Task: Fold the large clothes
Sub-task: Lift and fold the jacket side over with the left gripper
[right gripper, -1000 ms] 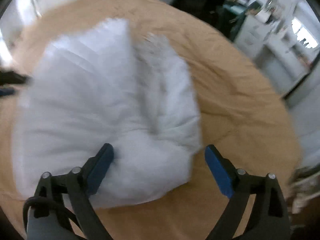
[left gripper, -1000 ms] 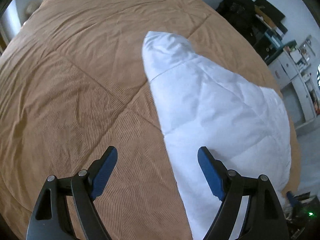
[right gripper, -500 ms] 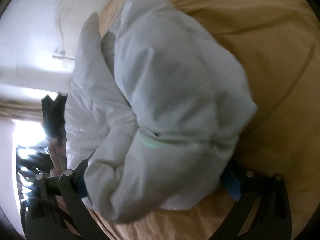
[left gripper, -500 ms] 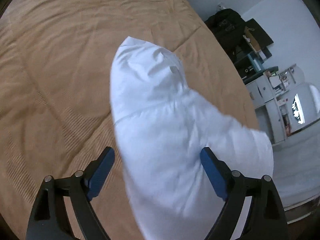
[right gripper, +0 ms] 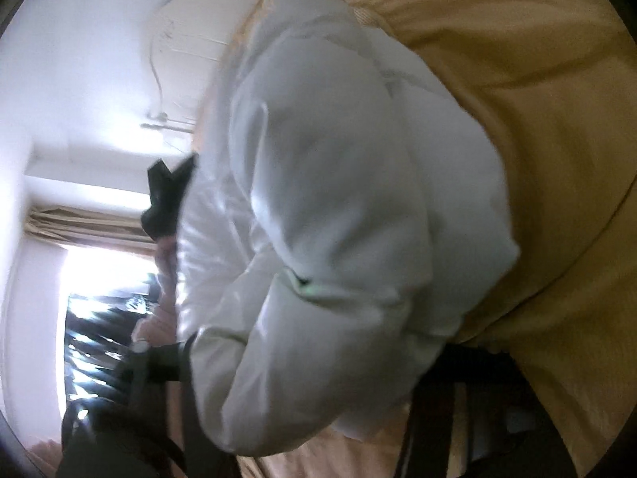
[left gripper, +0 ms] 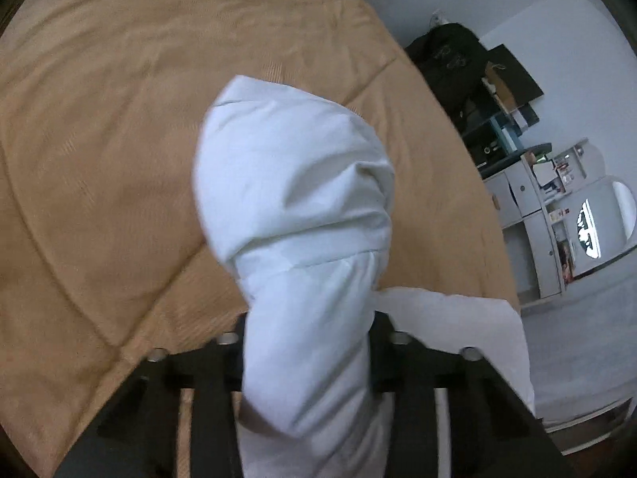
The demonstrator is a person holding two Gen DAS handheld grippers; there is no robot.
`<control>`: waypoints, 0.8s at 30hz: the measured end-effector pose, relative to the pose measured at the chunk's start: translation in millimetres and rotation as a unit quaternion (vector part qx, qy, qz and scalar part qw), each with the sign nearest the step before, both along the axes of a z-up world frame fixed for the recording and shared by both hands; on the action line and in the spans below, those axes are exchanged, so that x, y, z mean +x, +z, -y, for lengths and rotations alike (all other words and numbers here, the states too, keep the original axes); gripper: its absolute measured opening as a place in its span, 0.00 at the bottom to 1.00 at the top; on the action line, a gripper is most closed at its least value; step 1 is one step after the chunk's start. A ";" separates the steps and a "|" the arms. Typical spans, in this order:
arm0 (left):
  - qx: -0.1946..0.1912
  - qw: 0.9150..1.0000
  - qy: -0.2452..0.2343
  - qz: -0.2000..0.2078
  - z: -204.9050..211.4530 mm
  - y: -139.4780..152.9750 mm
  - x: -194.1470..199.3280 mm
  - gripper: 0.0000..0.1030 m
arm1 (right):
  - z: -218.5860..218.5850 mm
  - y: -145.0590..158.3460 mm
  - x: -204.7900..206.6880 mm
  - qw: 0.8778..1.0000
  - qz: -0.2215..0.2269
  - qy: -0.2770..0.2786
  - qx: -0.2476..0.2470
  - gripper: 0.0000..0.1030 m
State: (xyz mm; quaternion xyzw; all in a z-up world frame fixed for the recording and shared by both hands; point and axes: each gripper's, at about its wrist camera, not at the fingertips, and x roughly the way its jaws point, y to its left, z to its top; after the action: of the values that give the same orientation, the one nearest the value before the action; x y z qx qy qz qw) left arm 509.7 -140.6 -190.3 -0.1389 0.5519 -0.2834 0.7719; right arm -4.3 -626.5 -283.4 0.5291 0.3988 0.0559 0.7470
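Both my tools have just been closing on the white puffy jacket (left gripper: 294,207): the left tool (left gripper: 308,362) squeezes one bunch, the right tool (right gripper: 318,362) another. It lies on the brown bed (left gripper: 99,139). The slippery cloth may slide out and flop. The shelves (left gripper: 529,207) stand well away.

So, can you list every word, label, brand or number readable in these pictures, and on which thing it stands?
None can be read.
Boxes and packages on the white shelf unit: print too small and blurred.
Dark bag by the wall: faint marking, not legible.
White padded garment: no text shows.
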 end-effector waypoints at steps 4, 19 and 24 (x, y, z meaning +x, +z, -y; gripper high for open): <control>-0.010 0.999 0.025 0.022 -30.0 51.2 -7.1 0.26 | -19.6 36.5 8.7 0.999 0.016 0.035 -0.038 0.39; 0.086 0.989 0.101 -0.066 -181.6 -11.4 -20.1 0.55 | -152.7 -14.2 55.5 0.992 -0.046 0.116 -0.025 0.72; 0.019 0.983 0.146 -0.108 -195.2 -17.6 22.1 0.56 | -160.2 -26.8 63.7 0.992 -0.043 0.113 -0.045 0.83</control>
State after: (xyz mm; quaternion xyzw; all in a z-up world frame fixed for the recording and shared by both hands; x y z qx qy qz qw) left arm 531.7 54.6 -208.0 -0.2331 0.6110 -0.1403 0.7434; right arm 59.4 -466.4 -310.2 0.4485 0.4897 0.0990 0.7411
